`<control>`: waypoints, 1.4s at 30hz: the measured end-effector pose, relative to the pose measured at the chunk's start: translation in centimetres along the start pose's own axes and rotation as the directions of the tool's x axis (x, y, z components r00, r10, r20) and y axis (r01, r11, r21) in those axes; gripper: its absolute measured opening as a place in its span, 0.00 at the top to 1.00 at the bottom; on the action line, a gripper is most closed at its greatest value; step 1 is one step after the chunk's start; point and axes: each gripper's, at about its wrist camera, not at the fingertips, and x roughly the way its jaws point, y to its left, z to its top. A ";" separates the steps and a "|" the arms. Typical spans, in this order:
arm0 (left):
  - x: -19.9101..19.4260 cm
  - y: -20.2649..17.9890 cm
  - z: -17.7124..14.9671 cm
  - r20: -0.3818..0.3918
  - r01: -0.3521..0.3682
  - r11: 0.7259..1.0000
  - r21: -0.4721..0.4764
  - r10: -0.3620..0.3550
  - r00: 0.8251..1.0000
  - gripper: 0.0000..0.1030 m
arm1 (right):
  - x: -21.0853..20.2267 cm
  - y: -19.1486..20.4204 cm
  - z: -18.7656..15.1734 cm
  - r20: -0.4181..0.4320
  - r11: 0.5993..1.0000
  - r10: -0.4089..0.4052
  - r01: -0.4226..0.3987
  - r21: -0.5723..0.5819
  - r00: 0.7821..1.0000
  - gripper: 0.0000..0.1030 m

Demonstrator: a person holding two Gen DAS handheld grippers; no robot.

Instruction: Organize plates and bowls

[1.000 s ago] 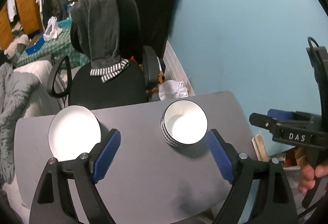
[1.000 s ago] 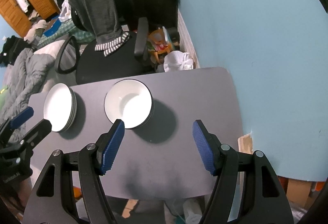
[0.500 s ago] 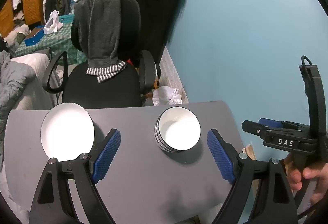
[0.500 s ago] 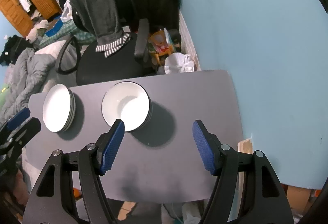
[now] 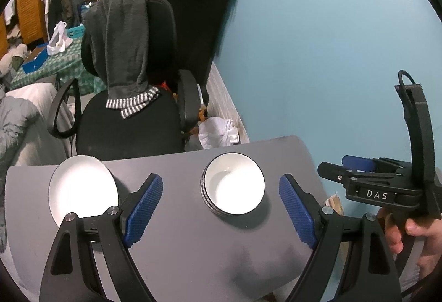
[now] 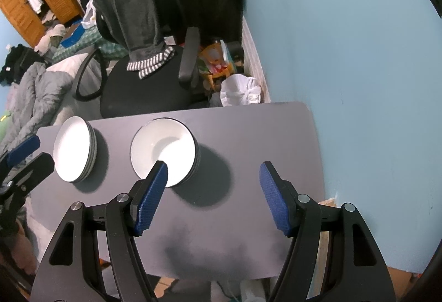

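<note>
A stack of white bowls (image 5: 233, 183) with dark rims stands on the grey table (image 5: 193, 246) right of centre; it also shows in the right wrist view (image 6: 164, 148). A stack of white plates (image 5: 81, 188) stands at the table's left; it also shows in the right wrist view (image 6: 74, 148). My left gripper (image 5: 221, 208) is open and empty, held above the table in front of the bowls. My right gripper (image 6: 214, 194) is open and empty, above the table right of the bowls. The right gripper shows from the side in the left wrist view (image 5: 359, 172).
A black office chair (image 5: 129, 97) draped with a grey garment stands behind the table. A blue wall (image 5: 317, 53) runs along the right. A white bag (image 5: 218, 133) lies on the floor behind the table. Bedding (image 6: 36, 97) and clutter lie at the left.
Both grippers have drawn back and risen a little from the table. The bowls and plates have not moved on the table.
</note>
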 end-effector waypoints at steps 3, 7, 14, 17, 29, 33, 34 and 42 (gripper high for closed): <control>0.7 -0.3 0.4 -0.024 0.015 1.000 0.010 -0.014 1.000 0.15 | 0.4 -0.3 0.3 -0.009 1.000 -0.006 0.006 0.002 1.000 0.34; 1.6 -0.6 0.9 -0.037 0.047 0.999 0.008 -0.047 0.998 0.15 | 1.1 -0.6 0.6 -0.028 1.000 -0.028 0.028 -0.004 0.999 0.34; 3.2 -0.7 1.5 -0.060 0.032 0.999 0.034 -0.030 0.998 0.15 | 2.6 -0.8 1.3 -0.069 0.999 -0.046 0.045 -0.014 0.997 0.34; 4.2 -0.6 1.8 -0.080 0.024 0.998 0.057 -0.019 0.997 0.15 | 3.4 -0.9 1.6 -0.089 0.999 -0.040 0.039 -0.015 0.995 0.33; 11.4 2.4 1.1 -0.256 -0.035 0.999 0.002 0.035 0.966 0.20 | 10.9 -1.8 2.6 -0.244 0.998 0.067 -0.062 0.032 0.967 0.33; 14.0 3.1 0.5 -0.328 -0.064 0.998 0.008 0.063 0.942 0.26 | 13.2 -1.5 2.7 -0.287 0.995 0.104 -0.099 0.031 0.952 0.33; 14.6 3.2 0.4 -0.342 -0.064 0.998 0.012 0.064 0.937 0.26 | 13.9 -1.4 2.7 -0.297 0.993 0.119 -0.113 0.035 0.947 0.33; 18.1 2.8 -0.5 -0.425 -0.049 0.997 0.051 0.066 0.903 0.26 | 17.3 -0.9 2.7 -0.346 0.986 0.164 -0.158 0.047 0.924 0.33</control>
